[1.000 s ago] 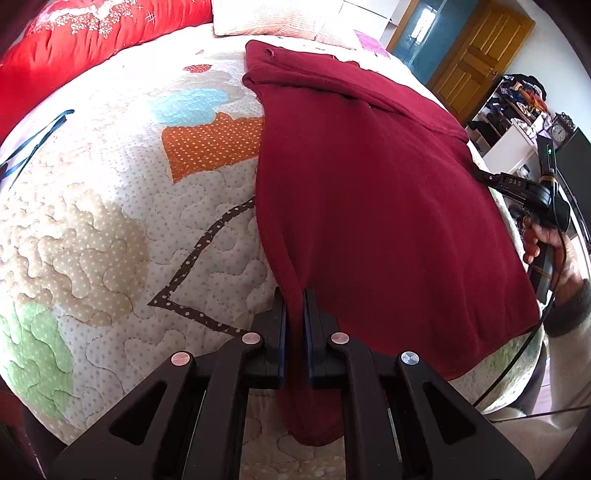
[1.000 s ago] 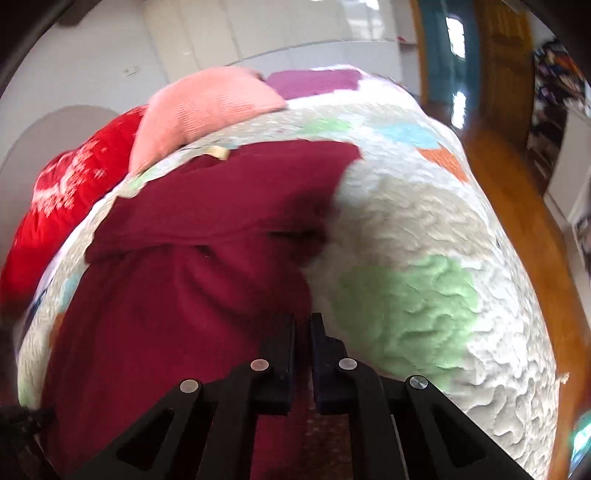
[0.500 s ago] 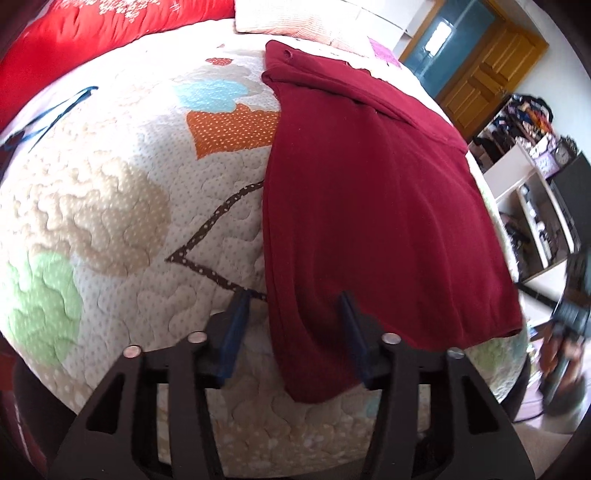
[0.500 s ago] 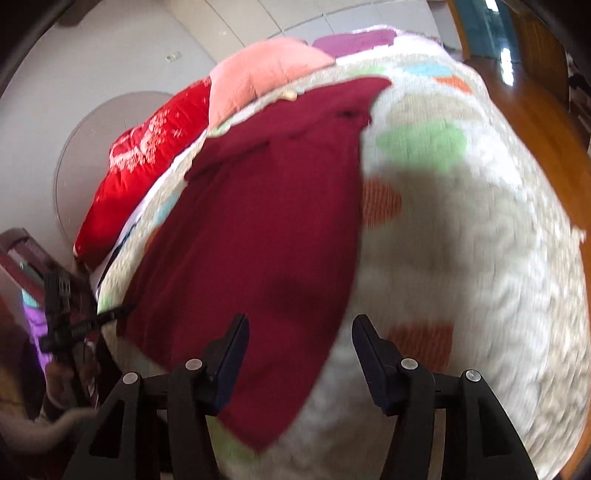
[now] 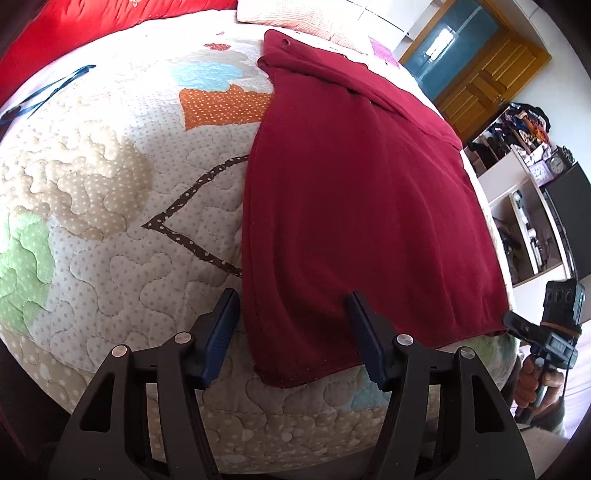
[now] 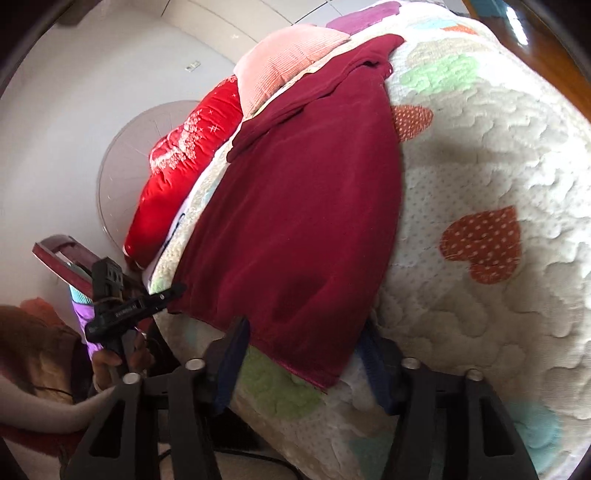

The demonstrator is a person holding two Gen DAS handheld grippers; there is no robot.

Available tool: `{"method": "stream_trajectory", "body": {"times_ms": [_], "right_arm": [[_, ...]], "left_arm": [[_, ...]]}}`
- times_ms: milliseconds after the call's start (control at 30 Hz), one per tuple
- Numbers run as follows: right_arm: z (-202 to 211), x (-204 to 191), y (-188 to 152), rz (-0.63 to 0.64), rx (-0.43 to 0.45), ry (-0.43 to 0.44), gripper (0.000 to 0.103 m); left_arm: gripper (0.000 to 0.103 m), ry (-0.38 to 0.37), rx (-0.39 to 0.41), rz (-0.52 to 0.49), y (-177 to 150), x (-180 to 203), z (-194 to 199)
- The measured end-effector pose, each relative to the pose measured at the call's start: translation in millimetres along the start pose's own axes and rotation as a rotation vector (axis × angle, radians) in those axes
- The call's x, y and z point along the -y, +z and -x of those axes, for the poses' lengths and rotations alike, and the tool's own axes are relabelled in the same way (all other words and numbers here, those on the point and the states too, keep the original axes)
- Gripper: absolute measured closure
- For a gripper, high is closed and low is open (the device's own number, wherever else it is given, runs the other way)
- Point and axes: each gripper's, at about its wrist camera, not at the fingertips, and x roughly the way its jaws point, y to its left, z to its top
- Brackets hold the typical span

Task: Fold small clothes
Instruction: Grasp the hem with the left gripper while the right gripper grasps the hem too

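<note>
A dark red garment [image 5: 362,192] lies spread flat on the quilted bedspread [image 5: 110,184], its hem toward me. My left gripper [image 5: 293,317] hovers over the hem's left corner. Its jaws are opening, and the cloth lies loose between the blue pads without touching them. In the right wrist view the same garment [image 6: 303,221] runs away from my right gripper [image 6: 303,332]. That gripper's jaws are closing around the hem's right corner, and the pads do not press the cloth. Each view also shows the other gripper, held in a hand at the hem's far corner: the right gripper [image 5: 517,325] and the left gripper [image 6: 173,290].
A red duvet [image 5: 74,22] and a pink pillow [image 6: 288,62] lie at the head of the bed. A blue strap [image 5: 48,92] rests on the quilt at far left. Shelves [image 5: 517,184] and a wooden door [image 5: 487,85] stand beyond the bed's right side.
Both grippers were shut on the garment's hem a second ago; both have let go and opened. The right gripper has swung back to the bed's near edge, then narrowed a little.
</note>
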Motion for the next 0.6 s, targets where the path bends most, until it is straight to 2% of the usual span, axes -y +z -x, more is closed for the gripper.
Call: {"method": "stream_trajectory", "body": {"times_ms": [67, 100, 167, 267, 400, 500, 600], "right_arm": [[-2, 3, 1, -0.015, -0.002, 0.015, 0.078], [-1, 3, 1, -0.018, -0.008, 0.030, 0.085], [2, 1, 4, -0.019, -0.007, 0.082, 0.088], [11, -10, 19, 0.012, 0.024, 0.178, 0.089], [27, -35, 56, 0.102, 0.107, 0.249, 0.090], [35, -49, 97, 0.156, 0.192, 0.249, 0.090], [31, -56, 145, 0.156, 0.274, 0.244, 0.090]], "left_arm": [[0.042, 0.006, -0.006, -0.028, 0, 3, -1], [0.046, 0.008, -0.010, -0.042, 1, 4, -1], [0.094, -0.010, -0.005, -0.039, 4, 2, 1], [0.095, -0.081, -0.012, -0.003, 14, -3, 4], [0.095, -0.145, 0.042, -0.009, 39, 0, 20], [0.095, -0.157, 0.104, -0.021, 71, 5, 32], [0.096, -0.162, 0.178, -0.034, 113, 10, 38]]}}
